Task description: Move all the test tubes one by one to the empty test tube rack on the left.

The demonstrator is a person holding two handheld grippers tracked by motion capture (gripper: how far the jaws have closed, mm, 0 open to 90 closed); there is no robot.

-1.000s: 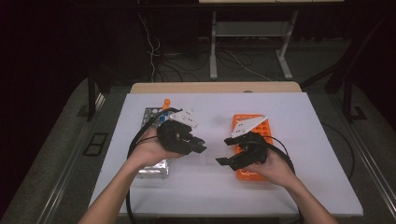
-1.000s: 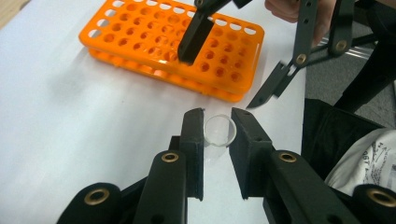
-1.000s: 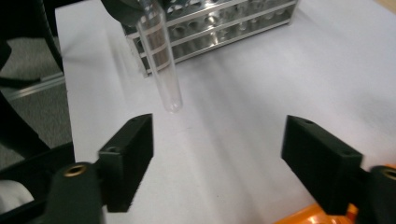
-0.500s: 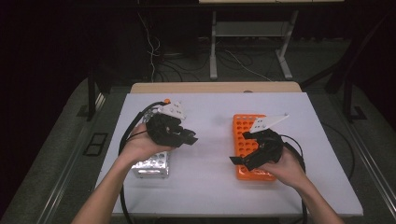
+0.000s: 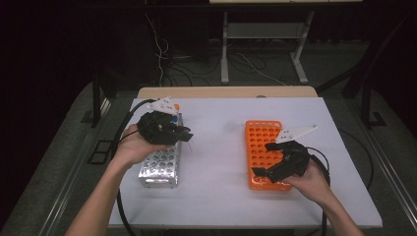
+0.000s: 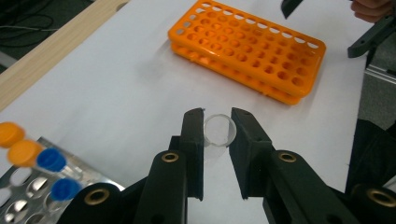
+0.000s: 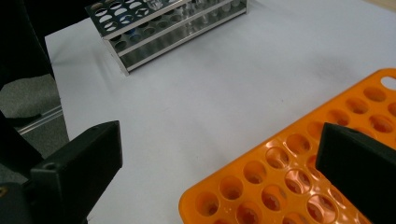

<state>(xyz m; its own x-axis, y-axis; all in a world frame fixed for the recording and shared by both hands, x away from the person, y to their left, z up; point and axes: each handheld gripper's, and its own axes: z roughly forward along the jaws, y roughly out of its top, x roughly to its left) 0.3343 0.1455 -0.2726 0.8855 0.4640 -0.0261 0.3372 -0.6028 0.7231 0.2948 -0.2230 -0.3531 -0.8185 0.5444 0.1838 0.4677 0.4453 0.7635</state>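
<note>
Left gripper [image 6: 217,133]: its two black jaws are squeezed on a clear tube [image 6: 219,130]. The round open end of the tube peeks out between the tips.
Clear tube: it is held up in the air, off the table. In the left gripper view it sits above the white table top, between the two racks.
Left gripper, seen from the high view [image 5: 184,136]: it hangs over the far end of the metal rack [image 5: 160,167] and points toward the orange rack [image 5: 263,147].
Right gripper [image 7: 215,158]: its jaws stand wide apart. They have just been opening, and nothing is between them.
Right gripper, seen from the high view [image 5: 265,160]: it is over the near part of the orange rack, held by the person's right hand [image 5: 310,179].
Orange rack: it lies flat on the right side of the white table [image 5: 216,196]. It has many round holes. The holes that can be seen look empty.
Metal rack: it is shiny and stands on the left side of the table, well apart from the orange rack.
Capped tubes: two tubes with orange caps [image 6: 18,144] and two with blue caps [image 6: 51,161] stand in the metal rack, close together.
Left hand [image 5: 130,147]: it holds the left gripper from below, above the metal rack.
Cable [image 5: 123,132]: a black cable hangs from the left gripper, down past the table edge.
</note>
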